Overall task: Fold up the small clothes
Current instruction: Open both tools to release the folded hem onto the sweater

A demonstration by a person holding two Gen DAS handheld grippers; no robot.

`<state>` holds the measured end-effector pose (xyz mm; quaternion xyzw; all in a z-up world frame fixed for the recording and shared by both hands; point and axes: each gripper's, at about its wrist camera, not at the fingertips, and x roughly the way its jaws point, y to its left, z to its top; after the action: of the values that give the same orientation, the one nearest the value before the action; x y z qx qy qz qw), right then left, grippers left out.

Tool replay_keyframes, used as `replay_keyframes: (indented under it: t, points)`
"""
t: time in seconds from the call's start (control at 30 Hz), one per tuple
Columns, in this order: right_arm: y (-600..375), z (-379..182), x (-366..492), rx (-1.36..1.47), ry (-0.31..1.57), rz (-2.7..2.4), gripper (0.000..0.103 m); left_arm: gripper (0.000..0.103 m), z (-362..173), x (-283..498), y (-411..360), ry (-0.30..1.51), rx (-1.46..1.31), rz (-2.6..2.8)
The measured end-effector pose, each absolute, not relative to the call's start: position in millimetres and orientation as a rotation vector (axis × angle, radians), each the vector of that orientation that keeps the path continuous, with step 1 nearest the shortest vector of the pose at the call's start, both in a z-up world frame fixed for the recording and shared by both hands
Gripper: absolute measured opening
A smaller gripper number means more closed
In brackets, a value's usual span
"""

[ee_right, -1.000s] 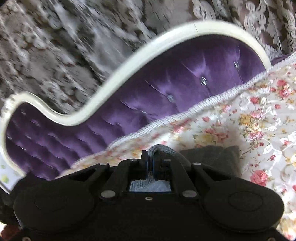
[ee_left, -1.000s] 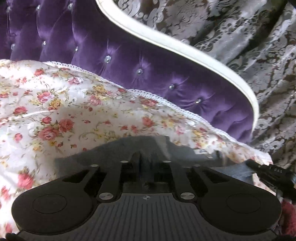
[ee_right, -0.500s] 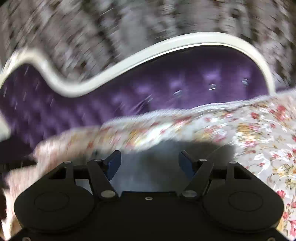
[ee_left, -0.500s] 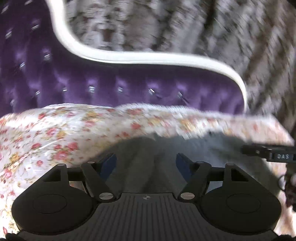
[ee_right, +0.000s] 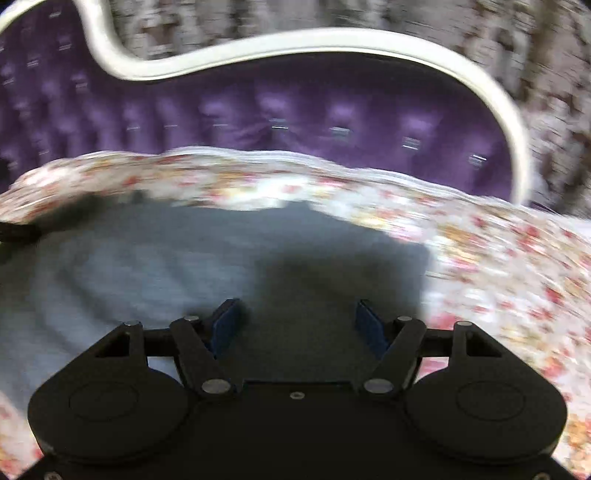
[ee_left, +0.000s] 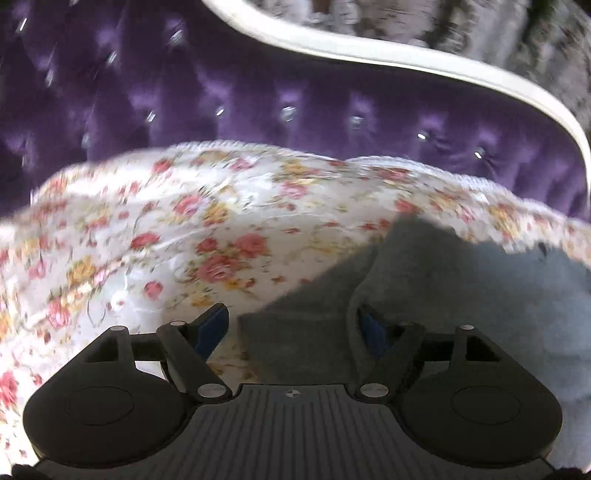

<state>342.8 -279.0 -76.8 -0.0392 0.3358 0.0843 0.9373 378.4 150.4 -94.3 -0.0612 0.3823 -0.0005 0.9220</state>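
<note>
A small grey garment (ee_left: pixel 461 295) lies on the floral bed cover (ee_left: pixel 184 229). In the left wrist view it fills the lower right, its left edge between my fingers. My left gripper (ee_left: pixel 291 325) is open and empty, over that edge. In the right wrist view the garment (ee_right: pixel 184 266) spreads across the lower left and middle. My right gripper (ee_right: pixel 299 321) is open and empty, just above the cloth. Both views are blurred by motion.
A purple tufted headboard (ee_left: pixel 295 99) with a white curved frame (ee_left: pixel 406 62) stands behind the bed; it also shows in the right wrist view (ee_right: pixel 295 107). A grey patterned curtain (ee_right: pixel 369 18) hangs behind it. The floral cover (ee_right: pixel 498 266) extends right.
Both grippers were shut on the grey garment a second ago and have opened and let it go. Both have since swung sideways over the garment, which lies on the cover.
</note>
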Motion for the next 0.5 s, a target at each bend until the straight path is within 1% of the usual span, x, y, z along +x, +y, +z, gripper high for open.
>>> replay_keyframes:
  t: [0.03,0.1,0.2,0.3,0.4,0.5]
  points:
    - [-288.5,-77.5,345.3,-0.071,0.689,0.146,0.077,0.077,-95.5,379.9,156.7,0.795,-0.164,0.006]
    - [-305.5,-79.4,349.2,-0.027,0.707,0.101,0.082,0.076,-91.7,378.1,162.2,0.793,-0.182,0.057]
    - [-329.1,-79.9,349.3,0.102,0.73,0.072,0.082,0.076,-81.7,364.5,164.6,0.775,-0.188,0.059]
    - [-344.2,-73.6,338.2,0.201,0.7,0.091,0.082,0.076,-66.0,340.8,155.3,0.73,-0.184,0.006]
    - [-353.9,-66.7,322.8,0.275,0.668,0.144,0.083,0.077,-55.0,322.6,129.5,0.69,-0.119,-0.073]
    - [-348.4,-62.5,307.6,0.284,0.651,0.183,0.083,0.077,-47.0,305.1,97.5,0.658,-0.065,-0.157]
